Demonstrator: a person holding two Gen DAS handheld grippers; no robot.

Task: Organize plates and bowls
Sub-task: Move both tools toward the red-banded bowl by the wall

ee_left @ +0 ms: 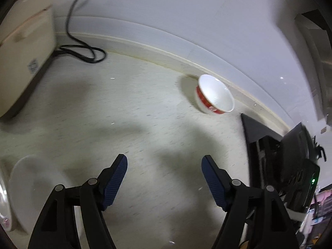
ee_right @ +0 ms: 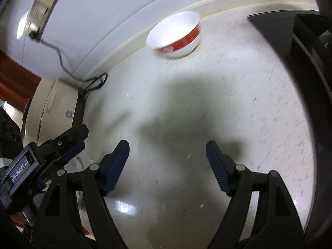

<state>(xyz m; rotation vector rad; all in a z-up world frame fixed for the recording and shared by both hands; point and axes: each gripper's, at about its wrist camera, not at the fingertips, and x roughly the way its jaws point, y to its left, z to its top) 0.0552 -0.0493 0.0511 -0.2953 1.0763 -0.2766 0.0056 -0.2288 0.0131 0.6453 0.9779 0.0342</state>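
Left claw (ee_left: 164, 167) stood wide and empty above the pale speckled tabletop (ee_left: 145, 112), the white ceramic bowl with a red band (ee_left: 214, 96) far ahead by the wall and a white plate (ee_left: 31, 186) at lower left, while the right wrist view showed the right claw (ee_right: 167, 152) likewise wide and empty, that bowl (ee_right: 175, 34) well apart.
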